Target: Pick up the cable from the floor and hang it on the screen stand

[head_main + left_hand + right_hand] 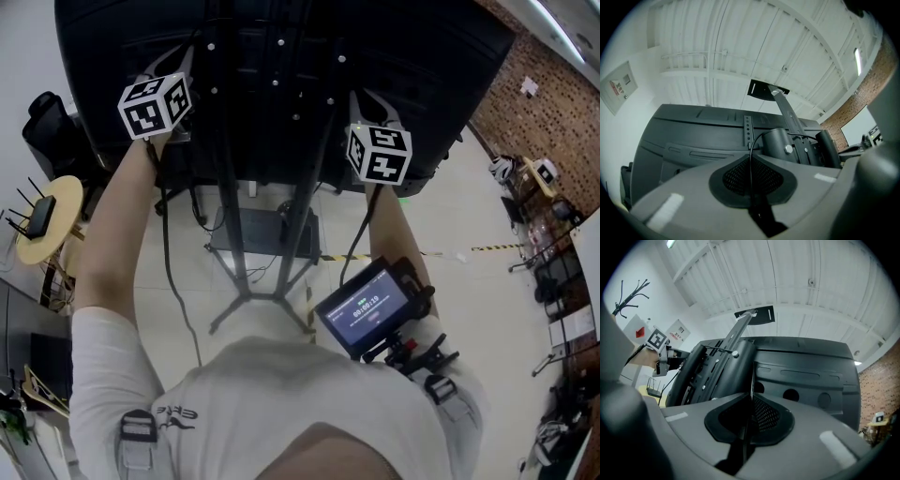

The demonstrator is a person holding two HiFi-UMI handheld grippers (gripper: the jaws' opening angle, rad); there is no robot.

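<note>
Step in hand, our read: drape the cable (754, 138) over the mount on the screen stand (236, 202).

- Left gripper (751, 174): fingers pressed together on the cable. The thin black line leaves the pinch and arcs onto the stand's column just ahead.
- Right gripper (751, 411): fingers nearly together, cable pinched between them, on the other side of the stand.
- Cable location: up at the stand's mount between the two grippers. The slack hangs down both sides of the stand toward the floor (450, 309).

To do it well:
- We'd hold the span between the grippers lightly taut and carry it over a bracket or bolt on the stand.
- Then lower until the stand takes the weight.
- Let go of one side first and check nothing slides before freeing the other. The cable is thin and slick, and the hanging slack could drag it off.

Pose: both arms are raised and stretched forward, one either side of the stand's upright, behind the screen (281, 56). Both grippers are tilted slightly upward, toward the ceiling.
</note>
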